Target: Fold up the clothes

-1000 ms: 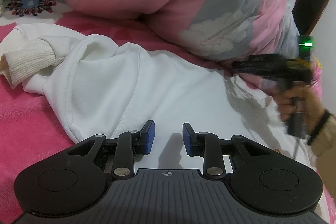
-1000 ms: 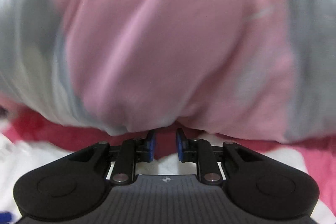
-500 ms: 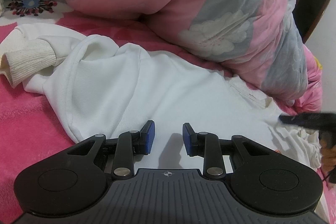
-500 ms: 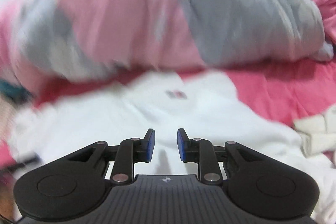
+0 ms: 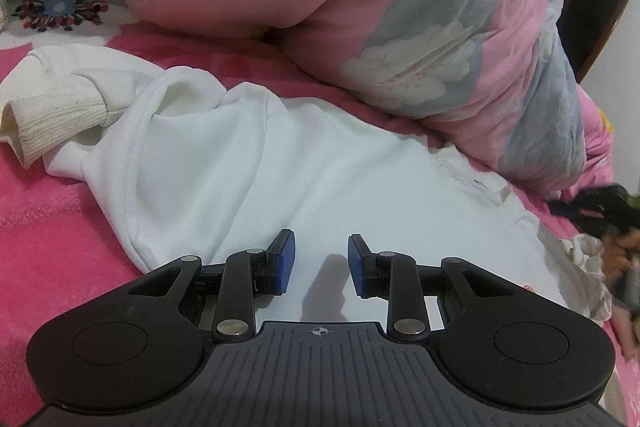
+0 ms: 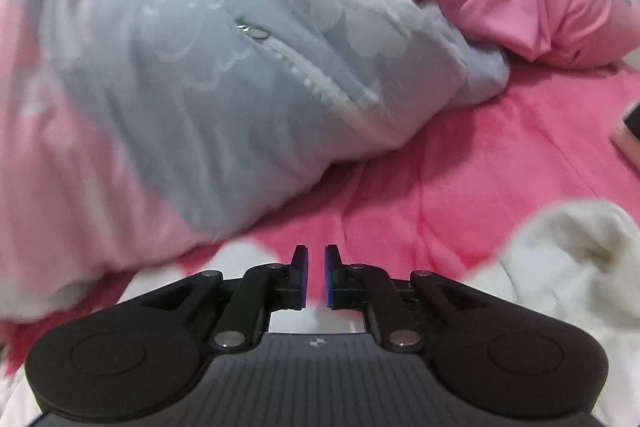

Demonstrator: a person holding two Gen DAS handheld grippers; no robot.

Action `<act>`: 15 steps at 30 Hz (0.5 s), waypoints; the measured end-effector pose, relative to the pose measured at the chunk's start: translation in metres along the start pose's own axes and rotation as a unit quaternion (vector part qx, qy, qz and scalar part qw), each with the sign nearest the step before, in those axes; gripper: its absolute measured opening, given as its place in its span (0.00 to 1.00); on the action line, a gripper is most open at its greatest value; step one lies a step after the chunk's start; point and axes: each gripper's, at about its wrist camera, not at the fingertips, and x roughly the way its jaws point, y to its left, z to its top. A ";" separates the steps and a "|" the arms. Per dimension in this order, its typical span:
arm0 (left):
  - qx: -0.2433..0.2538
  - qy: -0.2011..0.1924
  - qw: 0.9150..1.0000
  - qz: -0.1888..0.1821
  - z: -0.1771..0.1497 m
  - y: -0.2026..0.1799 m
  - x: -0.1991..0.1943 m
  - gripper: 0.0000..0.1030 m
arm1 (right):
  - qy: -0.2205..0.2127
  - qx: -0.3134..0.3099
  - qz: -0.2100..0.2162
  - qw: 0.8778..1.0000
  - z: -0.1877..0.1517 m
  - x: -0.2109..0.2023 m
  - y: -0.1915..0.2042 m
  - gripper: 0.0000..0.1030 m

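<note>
Sweatshirt looks soft, floppy, best pinched at cuff; left gripper open, right gripper just narrowing, nothing between.

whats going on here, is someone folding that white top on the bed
A person with a gripper in each hand is working on a white sweatshirt spread on a pink blanket, beside a bunched pink and grey duvet. The left gripper hovers open over the sweatshirt, gripping nothing. The right gripper is near the sweatshirt's edge; its jaws have just been closing, with a narrow gap and no cloth visibly between them.
</note>
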 end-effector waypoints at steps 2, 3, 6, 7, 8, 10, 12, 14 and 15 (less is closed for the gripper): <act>-0.001 0.000 1.000 0.000 0.000 0.000 0.000 0.28 | 0.042 0.000 0.015 0.999 -0.008 -0.003 -0.007 0.12; 0.000 0.000 1.000 0.000 0.000 0.000 0.000 0.28 | 0.063 0.001 0.022 0.998 -0.013 -0.004 -0.010 0.12; 0.002 -0.001 1.000 0.002 0.000 -0.001 0.000 0.28 | 0.065 0.006 -0.029 0.997 -0.012 0.017 -0.025 0.05; 0.002 -0.001 1.000 0.001 0.000 -0.001 0.000 0.28 | 0.048 0.017 -0.041 0.998 -0.007 0.018 -0.031 0.02; 0.001 -0.001 1.000 0.001 0.000 0.000 0.000 0.28 | 0.027 0.028 -0.056 0.998 -0.002 0.017 -0.034 0.03; -0.001 -0.001 1.000 0.000 0.000 0.000 0.000 0.28 | -0.007 0.040 -0.081 0.996 0.008 0.012 -0.036 0.04; -0.001 -0.001 1.000 0.000 0.000 0.000 0.000 0.28 | -0.011 0.037 -0.061 0.997 0.008 0.002 -0.030 0.06; -0.001 -0.001 1.000 0.000 0.000 0.000 -0.001 0.28 | 0.004 0.021 -0.020 1.000 0.002 -0.008 -0.017 0.06; -0.001 -0.001 1.000 0.000 0.000 0.000 -0.001 0.28 | 0.018 0.010 0.000 1.000 -0.003 -0.007 -0.010 0.06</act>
